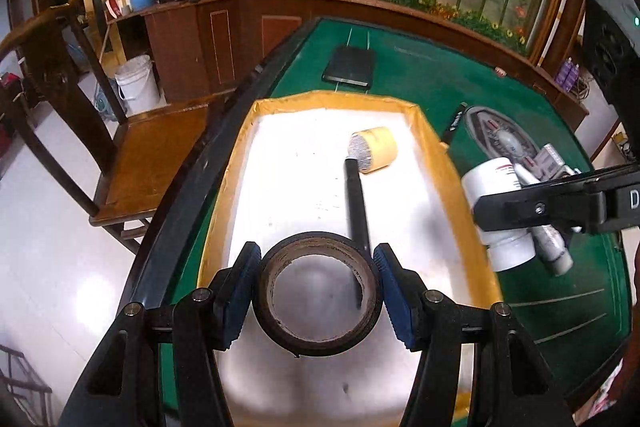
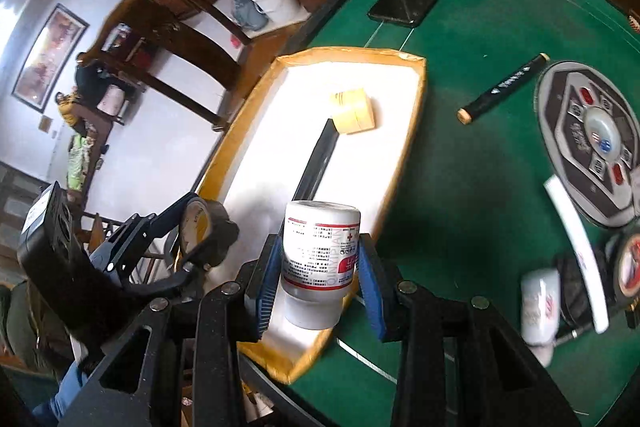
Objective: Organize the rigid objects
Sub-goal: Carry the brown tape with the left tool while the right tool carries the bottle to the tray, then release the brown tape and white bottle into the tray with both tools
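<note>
Partway done: yellow tape roll (image 1: 374,149) and black bar (image 1: 357,205) in tray (image 1: 430,131); left hand-held gripper (image 1: 318,293) pinching black tape (image 1: 318,343), right hand-held gripper (image 2: 320,277) pinching medicine bottle (image 2: 320,259) above tray; marker (image 2: 502,87) remaining on surface (image 2: 460,187).

Black ring-shaped roll of electrical tape (image 1: 318,293): clamped between left gripper (image 1: 318,295) pads, hole facing camera. White cylindrical plastic medicine bottle with red-printed label (image 2: 320,263): upright, pinched between right gripper (image 2: 318,279) pads. Squat yellow tape roll (image 1: 374,149) and black slender stick (image 1: 358,205): touching, in the yellow-rimmed white tray (image 1: 430,143) beyond both.
</note>
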`<move>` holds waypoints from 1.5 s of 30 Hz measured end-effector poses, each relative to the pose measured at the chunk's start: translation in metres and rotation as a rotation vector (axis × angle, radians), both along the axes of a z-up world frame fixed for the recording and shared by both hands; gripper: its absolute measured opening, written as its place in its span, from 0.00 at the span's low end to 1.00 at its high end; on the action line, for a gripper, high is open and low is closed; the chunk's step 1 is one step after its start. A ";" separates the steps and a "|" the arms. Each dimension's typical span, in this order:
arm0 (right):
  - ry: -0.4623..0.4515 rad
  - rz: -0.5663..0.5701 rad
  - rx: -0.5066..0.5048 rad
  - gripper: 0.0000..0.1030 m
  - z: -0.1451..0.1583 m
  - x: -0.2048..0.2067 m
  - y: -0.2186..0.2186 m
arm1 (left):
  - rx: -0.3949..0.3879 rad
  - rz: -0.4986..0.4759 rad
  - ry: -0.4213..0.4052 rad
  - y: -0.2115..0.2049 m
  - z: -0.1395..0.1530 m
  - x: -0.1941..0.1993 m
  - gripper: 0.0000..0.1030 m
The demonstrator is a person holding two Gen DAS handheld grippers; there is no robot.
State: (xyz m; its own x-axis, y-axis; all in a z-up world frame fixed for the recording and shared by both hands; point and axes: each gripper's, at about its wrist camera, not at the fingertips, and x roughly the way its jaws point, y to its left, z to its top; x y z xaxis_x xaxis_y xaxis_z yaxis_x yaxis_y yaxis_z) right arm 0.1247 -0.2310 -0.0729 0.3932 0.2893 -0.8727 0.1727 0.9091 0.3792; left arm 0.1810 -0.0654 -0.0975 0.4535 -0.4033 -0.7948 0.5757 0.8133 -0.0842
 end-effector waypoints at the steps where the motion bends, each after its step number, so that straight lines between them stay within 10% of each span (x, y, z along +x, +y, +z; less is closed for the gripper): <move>1: 0.011 -0.004 -0.010 0.35 -0.003 0.007 0.001 | 0.006 0.000 0.008 -0.002 -0.003 0.005 0.60; 26: 0.123 -0.120 -0.060 0.44 -0.051 0.101 -0.018 | 0.026 0.018 0.132 -0.022 -0.035 0.064 0.60; 45: -0.012 -0.187 0.059 0.55 0.005 0.002 -0.068 | 0.080 0.080 0.073 -0.037 -0.042 0.010 0.74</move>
